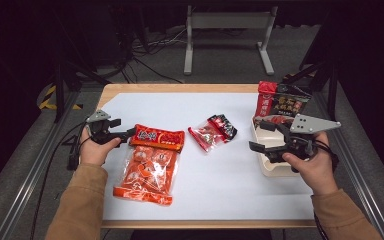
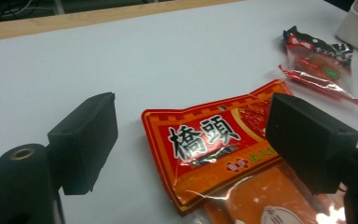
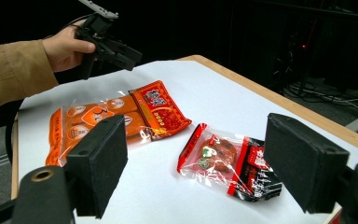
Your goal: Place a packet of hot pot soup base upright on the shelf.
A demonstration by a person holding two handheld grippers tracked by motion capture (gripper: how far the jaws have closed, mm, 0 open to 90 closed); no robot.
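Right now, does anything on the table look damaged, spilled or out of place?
Nothing stands out. The large orange packet and the small red-and-black packet lie flat and sealed on the white sheet; another packet stands in the beige bin.

Bare desk (image 1: pixel 145 102) is left along the far edge and near edge. The middle is blocked by the orange packet (image 1: pixel 149 165) and small packet (image 1: pixel 212 131); the right side by a tray (image 1: pixel 266 165).

A large orange-and-red snack bag (image 1: pixel 147 167) with a clear front lies flat on the white table, its red header pointing away from the person.
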